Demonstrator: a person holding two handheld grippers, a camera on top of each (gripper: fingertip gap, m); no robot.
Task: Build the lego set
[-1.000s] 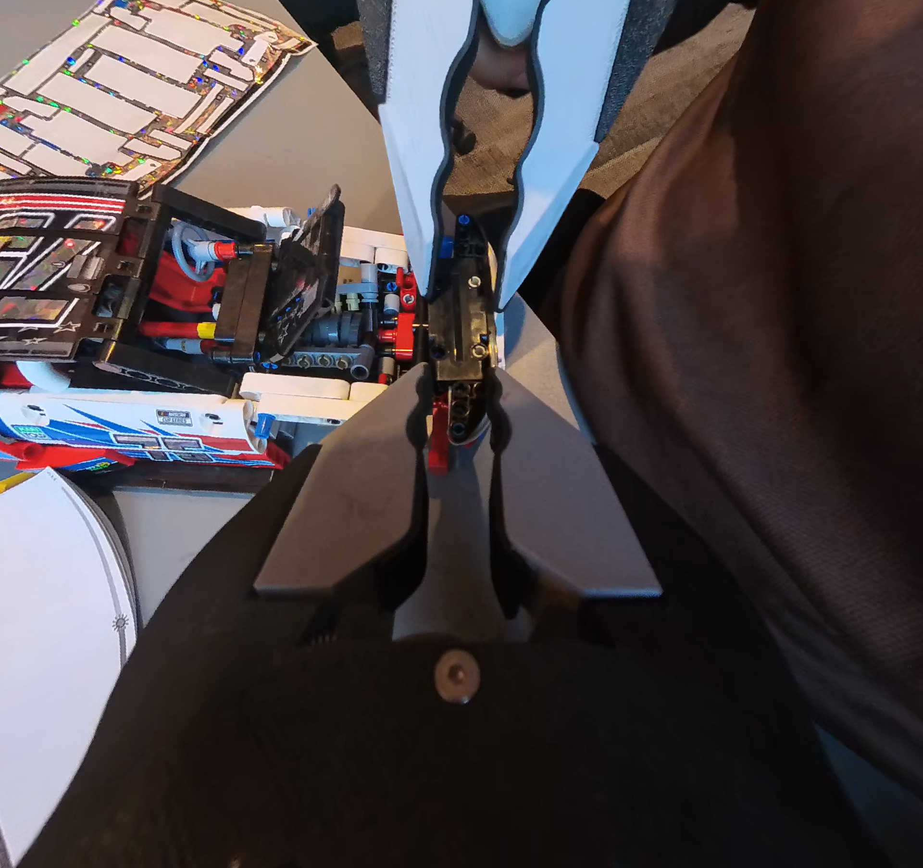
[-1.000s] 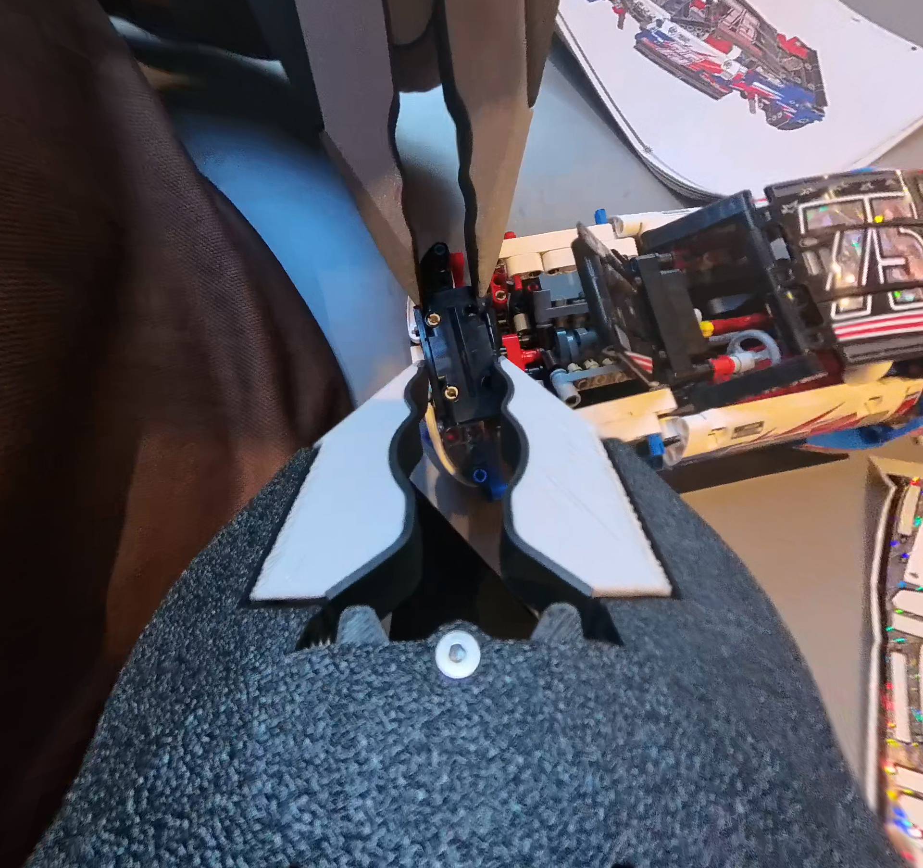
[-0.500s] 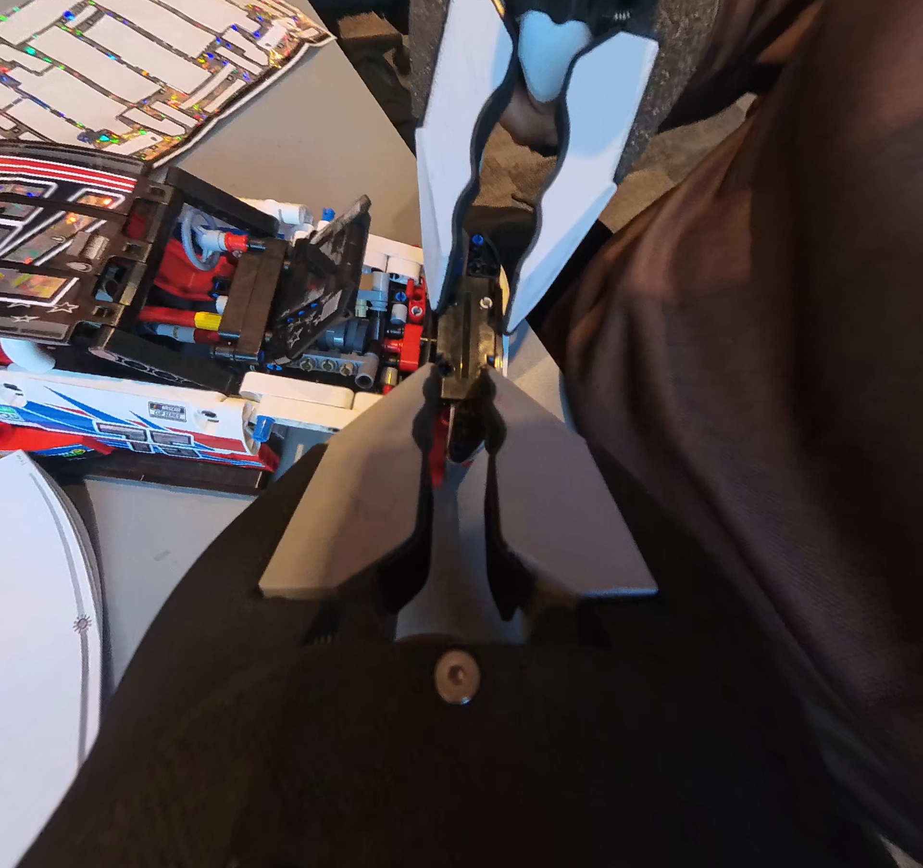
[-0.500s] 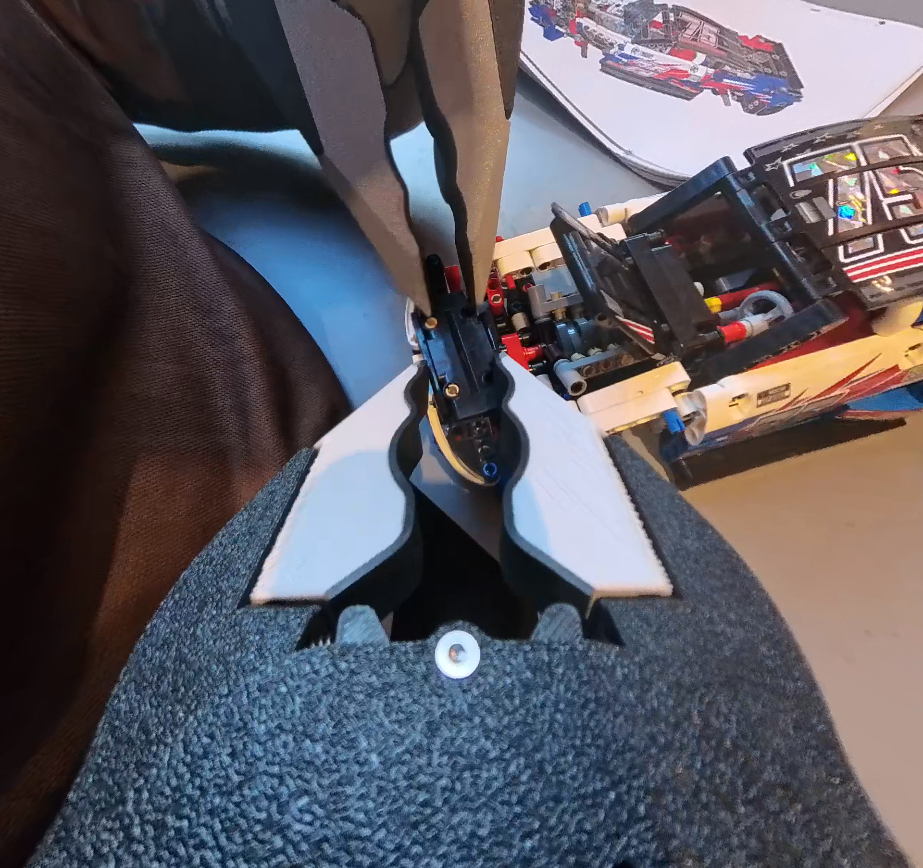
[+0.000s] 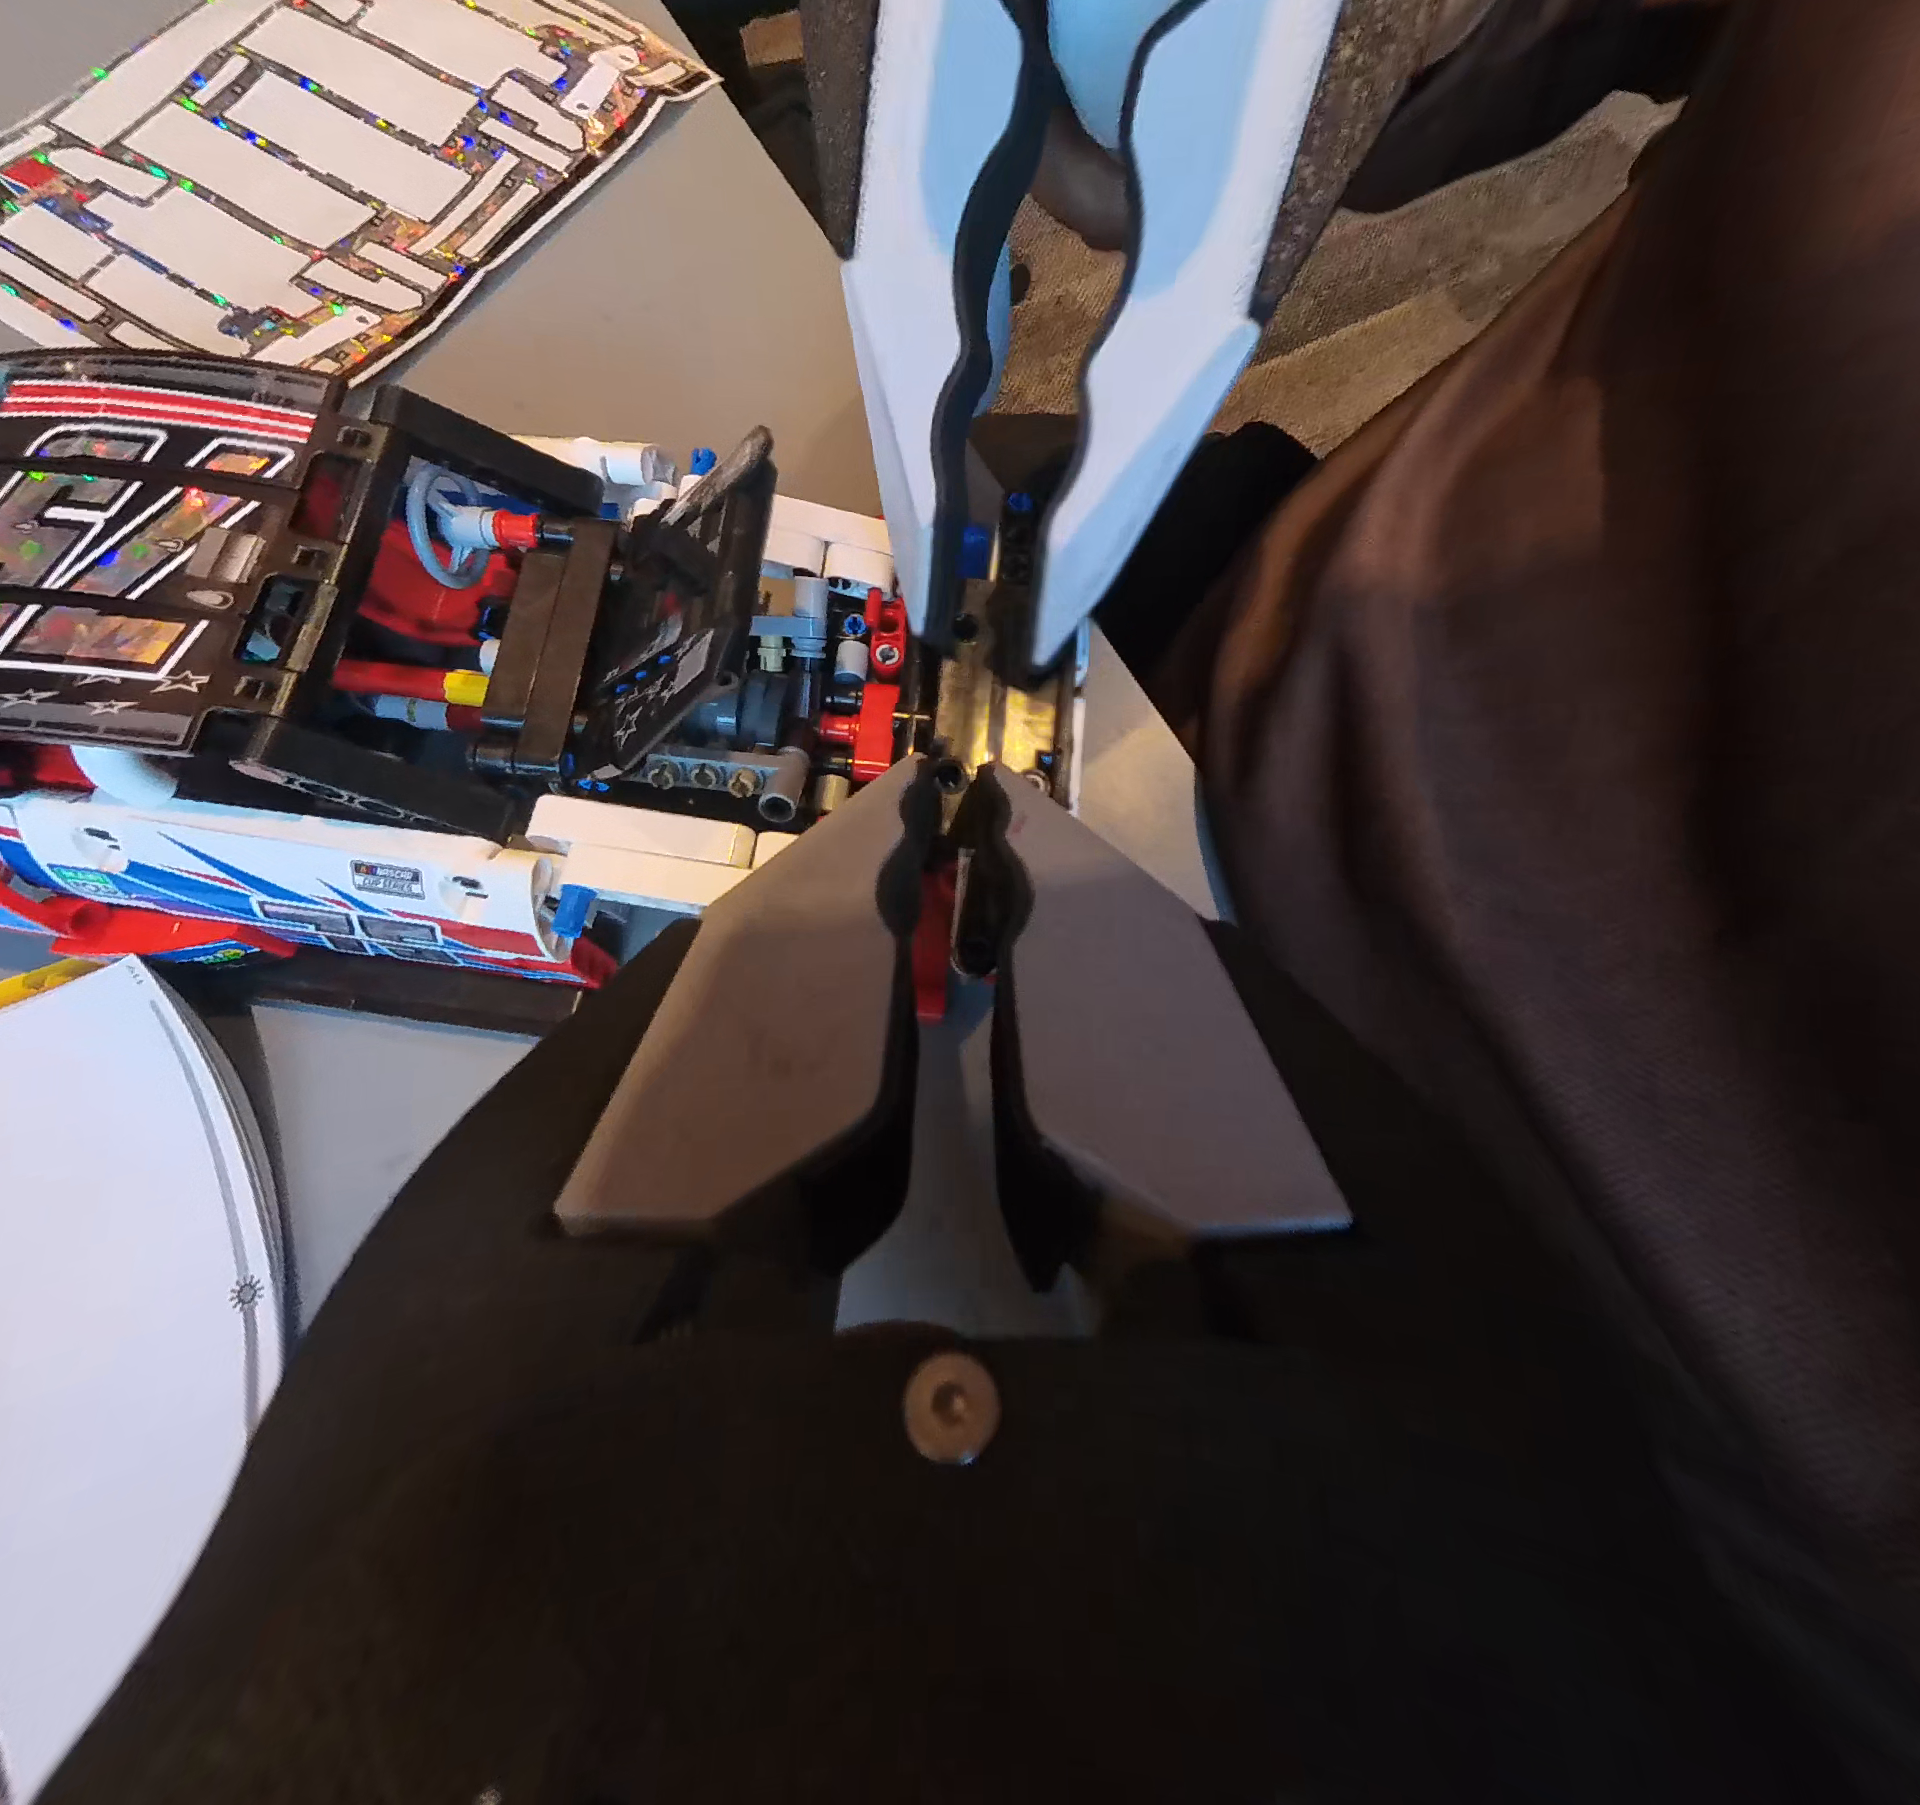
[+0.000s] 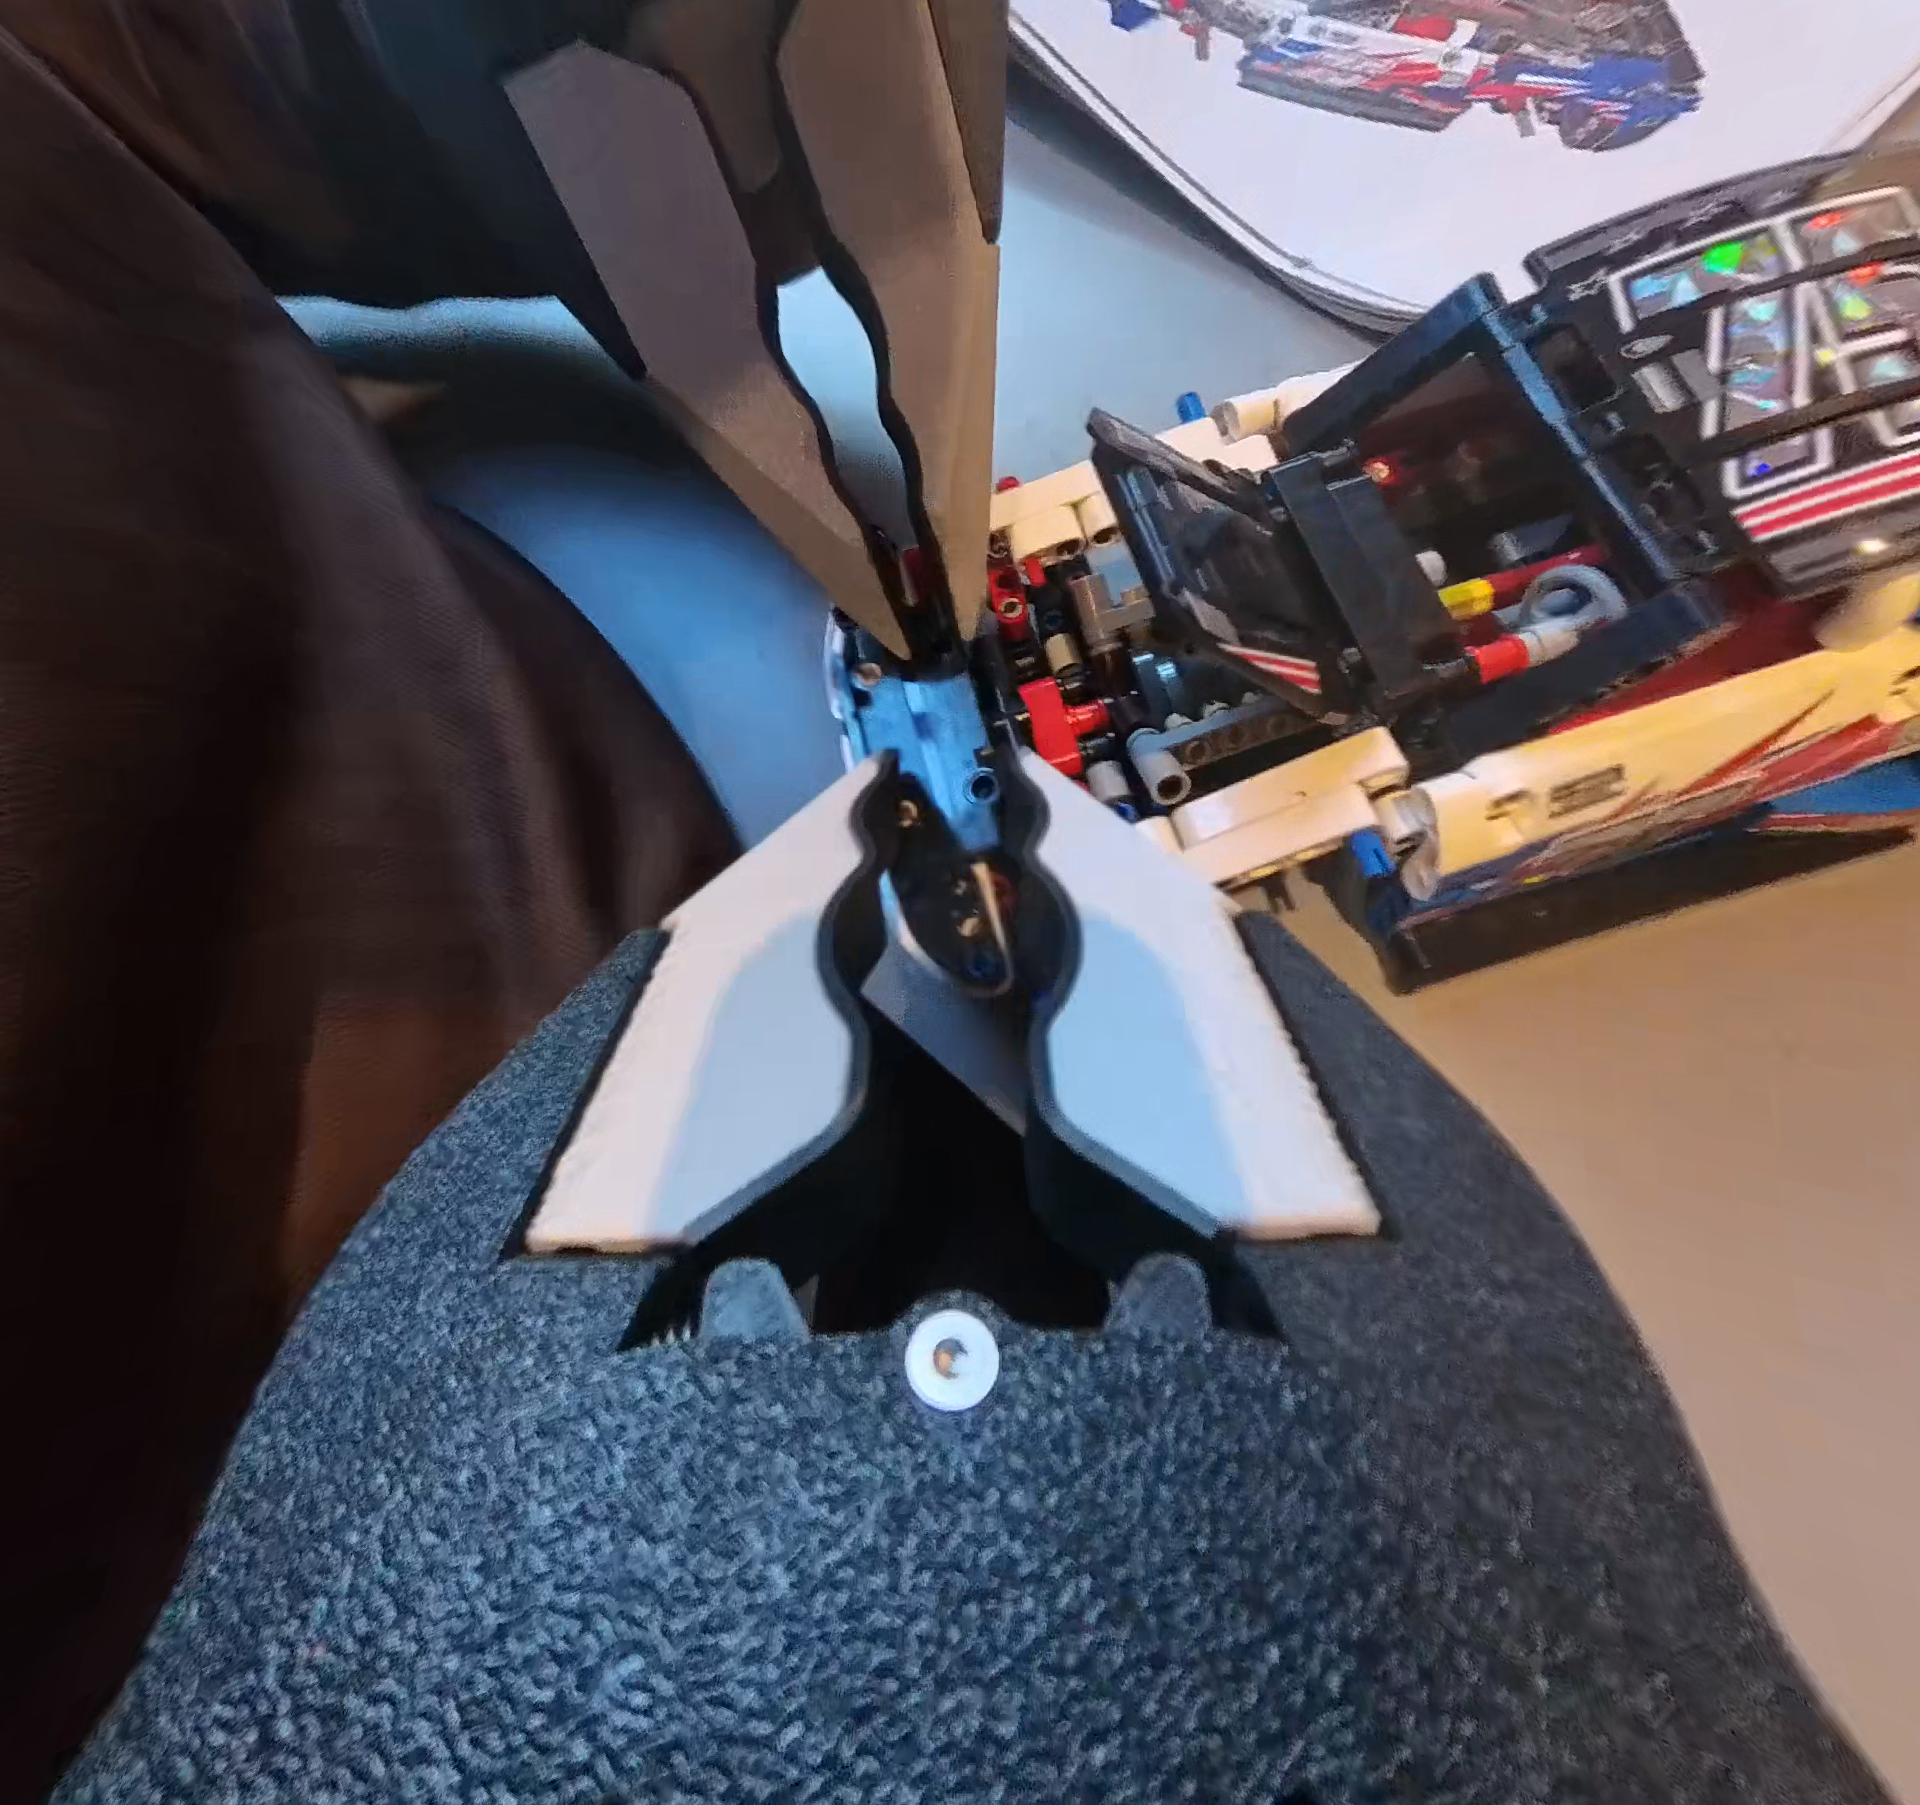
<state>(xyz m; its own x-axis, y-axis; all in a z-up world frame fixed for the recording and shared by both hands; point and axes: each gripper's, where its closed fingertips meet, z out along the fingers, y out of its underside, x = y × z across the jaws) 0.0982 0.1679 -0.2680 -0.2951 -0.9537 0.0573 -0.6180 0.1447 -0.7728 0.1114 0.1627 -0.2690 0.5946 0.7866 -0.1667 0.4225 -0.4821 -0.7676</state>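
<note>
Lego car [image 5: 343, 716] lies on the table [image 5: 665, 301], largely built with roof and stickered sides on, while at its unfinished end the left gripper [image 5: 948, 779] and right gripper [image 6: 951, 768] both clamp a black sub-assembly [image 6: 951, 872], not visibly seated yet

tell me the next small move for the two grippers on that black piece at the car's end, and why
Probably press the black piece sideways into the car. The left gripper and right gripper both clamp it from opposite ends, and it sits against the red connectors, apparently not yet seated.
</note>
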